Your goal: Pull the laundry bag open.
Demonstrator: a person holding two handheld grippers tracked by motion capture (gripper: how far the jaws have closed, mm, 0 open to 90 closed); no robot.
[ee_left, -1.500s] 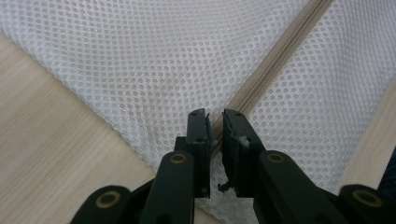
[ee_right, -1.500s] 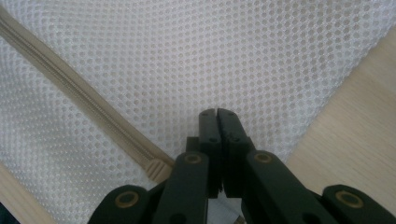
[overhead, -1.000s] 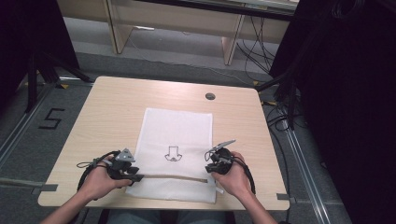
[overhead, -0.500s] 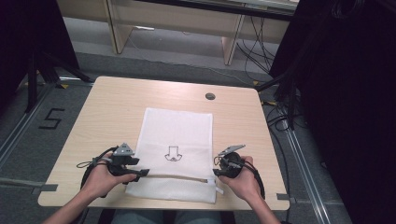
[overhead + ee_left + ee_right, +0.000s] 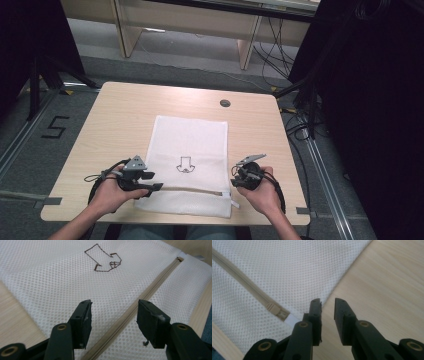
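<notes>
A white mesh bag point(image 5: 187, 165) lies flat on the table, with a brown arrow drawing point(image 5: 105, 261) and a beige zipper point(image 5: 195, 190) near its front edge. My left gripper point(image 5: 154, 181) hovers over the bag's left side. Its jaws have just been closing but stand open astride the zipper point(image 5: 140, 305), pressing on nothing. My right gripper point(image 5: 235, 181) sits at the bag's right edge, beside the zipper pull point(image 5: 275, 310). Its jaws have also just been closing. A narrow gap point(image 5: 327, 307) remains, with bare wood behind it and nothing between them.
The wooden table point(image 5: 125, 115) has a round cable hole point(image 5: 225, 103) behind the bag. Its front edge runs just under my hands. A floor mark "5" point(image 5: 55, 126) lies to the left, and desk legs stand behind.
My right gripper has shifted slightly right, off the bag's edge. Both pairs of jaws spread wider, then narrowed again. The bag lies where it was.
</notes>
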